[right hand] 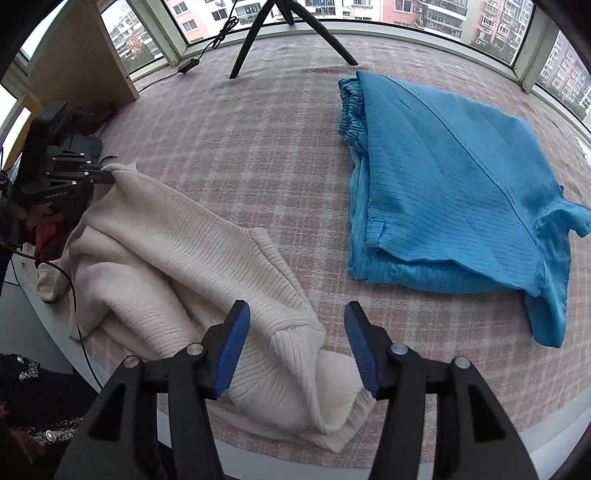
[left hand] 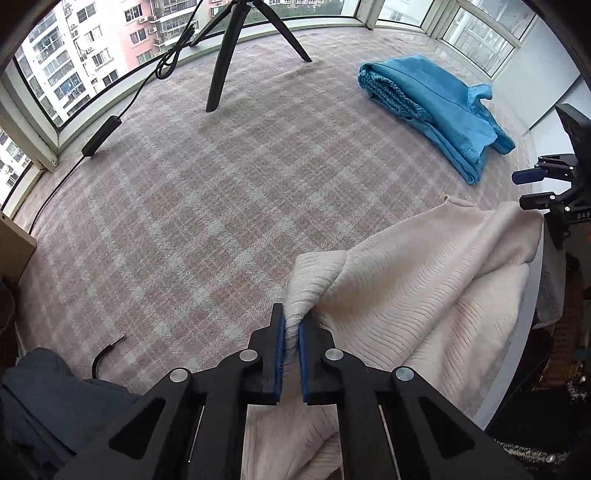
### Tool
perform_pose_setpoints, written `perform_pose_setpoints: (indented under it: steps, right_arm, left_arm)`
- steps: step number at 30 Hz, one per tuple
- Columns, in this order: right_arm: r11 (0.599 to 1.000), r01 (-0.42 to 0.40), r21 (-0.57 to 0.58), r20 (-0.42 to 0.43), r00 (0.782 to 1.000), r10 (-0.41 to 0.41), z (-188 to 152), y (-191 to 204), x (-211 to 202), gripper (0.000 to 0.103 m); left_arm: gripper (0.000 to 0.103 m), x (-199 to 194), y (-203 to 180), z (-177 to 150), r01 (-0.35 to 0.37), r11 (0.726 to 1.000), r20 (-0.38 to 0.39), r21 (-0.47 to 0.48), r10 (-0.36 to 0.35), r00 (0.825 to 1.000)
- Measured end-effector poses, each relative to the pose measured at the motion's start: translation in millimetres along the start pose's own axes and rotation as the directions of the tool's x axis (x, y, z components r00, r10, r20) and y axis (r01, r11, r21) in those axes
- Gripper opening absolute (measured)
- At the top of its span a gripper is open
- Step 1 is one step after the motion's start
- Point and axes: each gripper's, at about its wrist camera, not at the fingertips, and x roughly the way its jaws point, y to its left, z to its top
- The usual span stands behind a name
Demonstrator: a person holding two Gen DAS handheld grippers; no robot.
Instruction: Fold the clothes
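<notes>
The cream ribbed sweater (right hand: 192, 266) lies bunched at the near edge of the bench (right hand: 266, 155), which is covered in a pink-and-grey plaid cloth, and it serves as the landmark here.

At the sweater's far left corner, the left hand-held gripper (right hand: 105, 173) has its blue pads pressed together on a pinch of the knit; in the left wrist view the same left hand-held gripper (left hand: 291, 347) shows a fold of the ribbed edge squeezed between nearly closed jaws, with the fabric drawn up from the bench.

Over the sweater's near right part, the right hand-held gripper (right hand: 297, 347) stands with its jaws wide apart, one blue pad on each side of a ribbed hem, gripping nothing.

Right of the sweater, well apart from it, a blue garment (right hand: 443, 184) lies folded flat on the plaid cloth, its gathered waistband toward the far side.

Beyond the sweater, near the windows, a black tripod (right hand: 291, 33) stands on the bench, a cable (left hand: 110, 122) trailing to its left.
</notes>
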Motion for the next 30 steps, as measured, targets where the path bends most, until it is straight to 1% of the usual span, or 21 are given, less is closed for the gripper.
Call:
perform_pose_setpoints:
  steps: [2, 3, 4, 6, 7, 8, 10, 13, 15, 19, 20, 21, 23, 24, 25, 27, 28, 29, 30]
  right_arm:
    - [1.0, 0.017, -0.002, -0.059, 0.998, -0.018, -0.2, 4.1, 18.4, 0.052]
    - [1.0, 0.022, -0.01, -0.092, 0.996, -0.023, -3.0, 8.1, 26.1, 0.052]
    - [1.0, 0.006, -0.029, -0.112, 0.994, -0.009, -11.0, 15.9, 27.6, 0.052]
    - [0.996, -0.041, -0.075, -0.125, 0.992, 0.031, -34.2, 34.1, 21.0, 0.052]
    - [0.994, -0.051, -0.095, -0.147, 0.988, 0.036, -45.7, 41.3, 18.9, 0.052]
    - [0.992, -0.059, -0.113, -0.166, 0.985, 0.039, -56.4, 47.9, 16.5, 0.052]
    - [0.993, -0.046, -0.109, -0.154, 0.988, 0.029, -64.7, 49.6, 7.1, 0.052]
    - [0.997, -0.078, -0.029, -0.059, 0.995, 0.076, -47.3, 34.6, -11.3, 0.052]
    - [0.995, -0.079, -0.054, -0.05, 0.996, 0.077, -23.4, 33.9, -1.8, 0.052]
    - [0.991, -0.081, -0.103, -0.033, 0.996, 0.078, 23.9, 32.7, 17.6, 0.052]
    - [0.99, -0.078, -0.121, -0.045, 0.996, 0.073, 33.6, 33.8, 26.5, 0.052]
    - [0.987, -0.094, -0.13, -0.057, 0.995, 0.087, 44.5, 33.7, 36.7, 0.052]
    - [0.982, -0.155, -0.106, -0.087, 0.985, 0.146, 62.0, 29.8, 55.2, 0.052]
    - [0.979, -0.186, -0.086, -0.116, 0.978, 0.175, 67.1, 28.3, 65.8, 0.052]
    - [0.977, -0.196, -0.086, -0.158, 0.971, 0.181, 68.4, 30.1, 76.2, 0.052]
    - [0.969, -0.192, -0.155, -0.229, 0.961, 0.154, 58.6, 41.2, 88.7, 0.052]
    - [0.961, -0.202, -0.188, -0.254, 0.955, 0.151, 49.9, 48.1, 90.2, 0.052]
    - [0.952, -0.212, -0.219, -0.276, 0.95, 0.148, 41.5, 54.8, 91.6, 0.052]
    - [0.95, -0.212, -0.23, -0.279, 0.949, 0.144, 34.6, 59.3, 91.9, 0.052]
  left_arm:
    - [0.006, -32.4, 6.3, -7.9, 0.019, 0.999, 0.032, -0.036, -0.018, 0.999]
    - [0.006, -46.1, 7.8, -17.5, 0.035, 0.998, 0.042, -0.053, -0.033, 0.999]
    - [0.006, -59.0, 8.8, -28.9, 0.052, 0.996, 0.05, -0.07, -0.048, 0.998]
    - [0.006, -73.6, 2.4, -59.2, 0.067, 0.994, 0.035, -0.086, -0.064, 0.997]
    - [0.006, -78.0, -1.9, -74.7, 0.073, 0.993, 0.018, -0.092, -0.072, 0.997]
    - [0.006, -74.2, -5.2, -85.6, 0.081, 0.992, -0.001, -0.099, -0.081, 0.997]
    - [0.006, -61.8, -11.2, -104.5, 0.096, 0.989, -0.04, -0.112, -0.101, 0.994]
    - [0.006, -44.3, -22.0, -112.9, 0.115, 0.986, -0.065, -0.121, -0.123, 0.99]
    - [0.006, -37.1, -29.8, -117.7, 0.126, 0.984, -0.075, -0.123, -0.136, 0.988]
    - [0.006, -32.2, -38.7, -121.4, 0.123, 0.987, -0.081, -0.106, -0.132, 0.988]
    - [0.006, -32.2, -38.4, -122.2, 0.123, 0.986, -0.08, -0.109, -0.132, 0.988]
    - [0.006, -32.2, -38.2, -123.2, 0.123, 0.986, -0.078, -0.114, -0.132, 0.988]
    - [0.006, -32.3, -38.1, -125.7, 0.121, 0.985, -0.074, -0.123, -0.131, 0.989]
    - [0.006, -32.8, -38.2, -127.4, 0.121, 0.985, -0.071, -0.126, -0.13, 0.989]
    - [0.006, -33.4, -38.4, -129.2, 0.12, 0.984, -0.067, -0.129, -0.13, 0.989]
    - [0.006, -32.8, -38.7, -132.7, 0.125, 0.983, -0.059, -0.137, -0.134, 0.989]
    - [0.006, -31.6, -38.9, -134.6, 0.123, 0.983, -0.057, -0.138, -0.132, 0.99]
    - [0.006, -30.4, -39.1, -136.5, 0.122, 0.983, -0.056, -0.139, -0.13, 0.99]
    - [0.006, -30.1, -39.3, -138.1, 0.124, 0.982, -0.053, -0.142, -0.133, 0.99]
